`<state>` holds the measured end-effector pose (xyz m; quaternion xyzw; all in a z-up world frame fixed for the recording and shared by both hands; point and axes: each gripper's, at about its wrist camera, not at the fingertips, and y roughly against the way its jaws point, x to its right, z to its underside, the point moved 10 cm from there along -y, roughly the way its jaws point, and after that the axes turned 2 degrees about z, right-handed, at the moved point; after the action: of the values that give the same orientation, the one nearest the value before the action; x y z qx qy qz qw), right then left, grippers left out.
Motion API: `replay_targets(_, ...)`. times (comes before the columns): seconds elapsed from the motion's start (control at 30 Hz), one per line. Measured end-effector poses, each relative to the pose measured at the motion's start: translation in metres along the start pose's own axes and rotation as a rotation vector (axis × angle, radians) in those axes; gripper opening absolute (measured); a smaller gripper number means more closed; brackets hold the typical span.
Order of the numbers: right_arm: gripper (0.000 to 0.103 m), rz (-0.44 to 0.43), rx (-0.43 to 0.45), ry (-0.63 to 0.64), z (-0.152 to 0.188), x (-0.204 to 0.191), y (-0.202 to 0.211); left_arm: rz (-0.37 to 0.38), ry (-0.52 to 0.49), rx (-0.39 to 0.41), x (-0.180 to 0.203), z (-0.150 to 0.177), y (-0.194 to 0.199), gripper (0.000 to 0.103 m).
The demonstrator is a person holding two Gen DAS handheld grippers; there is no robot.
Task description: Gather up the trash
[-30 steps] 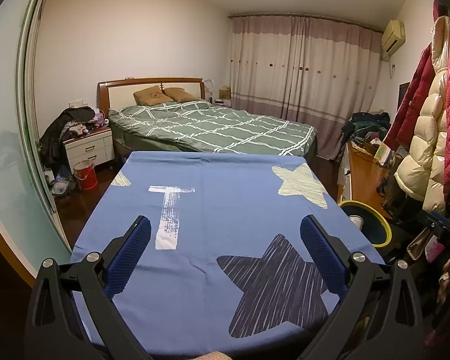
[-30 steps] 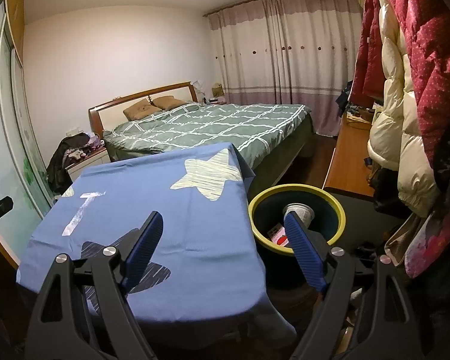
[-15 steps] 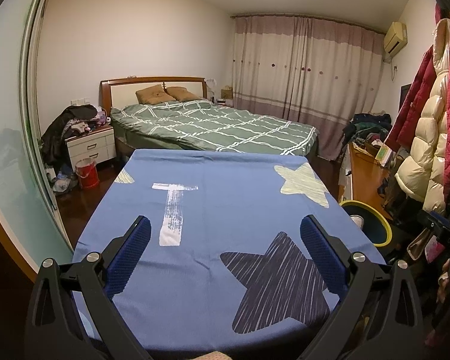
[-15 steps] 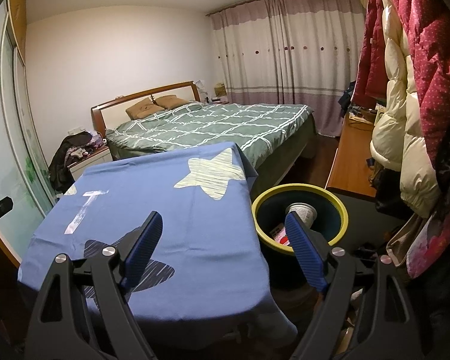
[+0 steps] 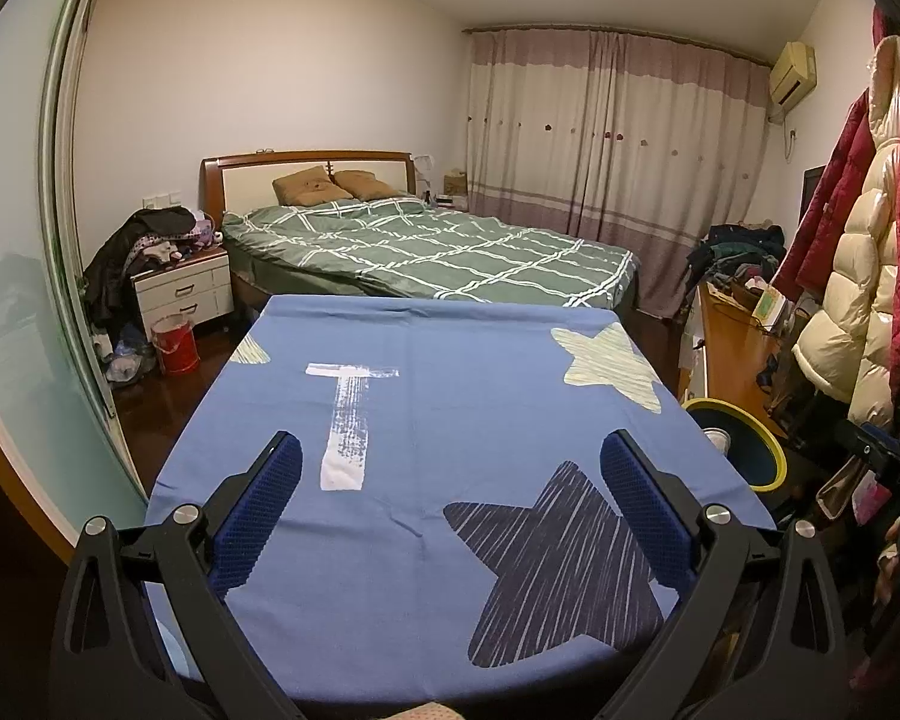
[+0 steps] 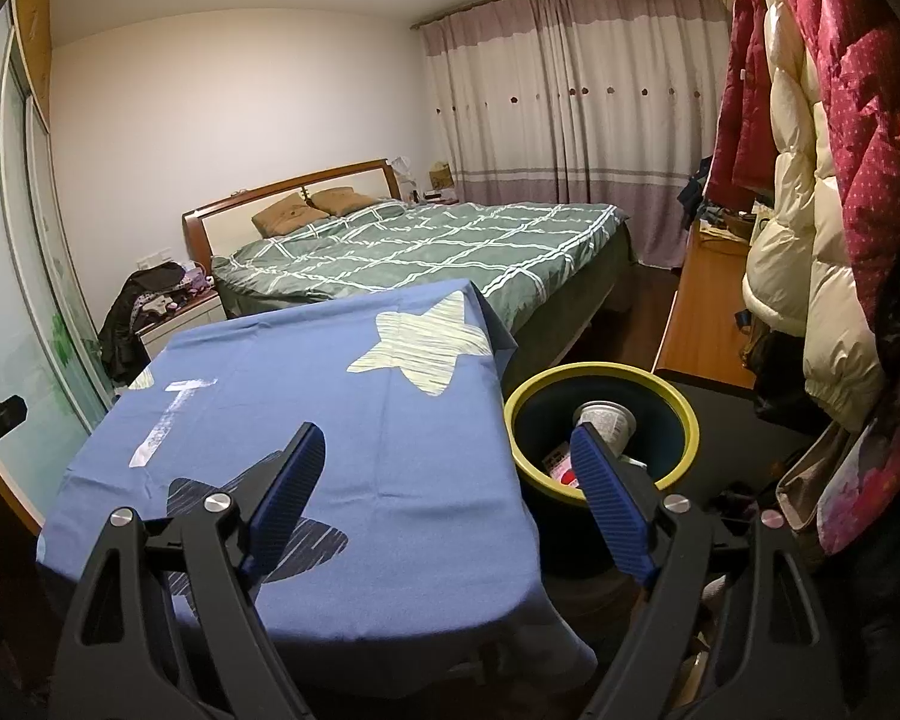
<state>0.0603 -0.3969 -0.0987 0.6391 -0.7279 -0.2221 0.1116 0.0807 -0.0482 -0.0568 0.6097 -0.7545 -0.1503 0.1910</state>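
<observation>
Both hand-held grippers are released and hold nothing. The bin [image 6: 600, 420], with a cup [image 6: 607, 420] already inside, stands just beside the desk's [image 6: 330, 420] right edge, nearer the right hand-held gripper [image 6: 444, 480] than the left hand-held gripper [image 5: 450, 486].

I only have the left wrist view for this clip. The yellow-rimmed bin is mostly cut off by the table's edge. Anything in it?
Observer: Yes. The right wrist view shows a white cup lying in the bin.
Reviewer: Only the cup?
Observer: No, a red-and-white package lies beside it.
Reviewer: Are the right tongs holding anything?
Observer: No. The right tongs are open and empty, above the blue star tablecloth and the bin's near rim.
</observation>
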Motion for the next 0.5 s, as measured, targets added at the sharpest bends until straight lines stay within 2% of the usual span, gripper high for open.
replay_targets(0.5,0.08,-0.003,-0.002,0.002,0.0006,0.0008,-0.0004,-0.002,0.006,-0.012,0.0,0.0036,-0.0057,0.098)
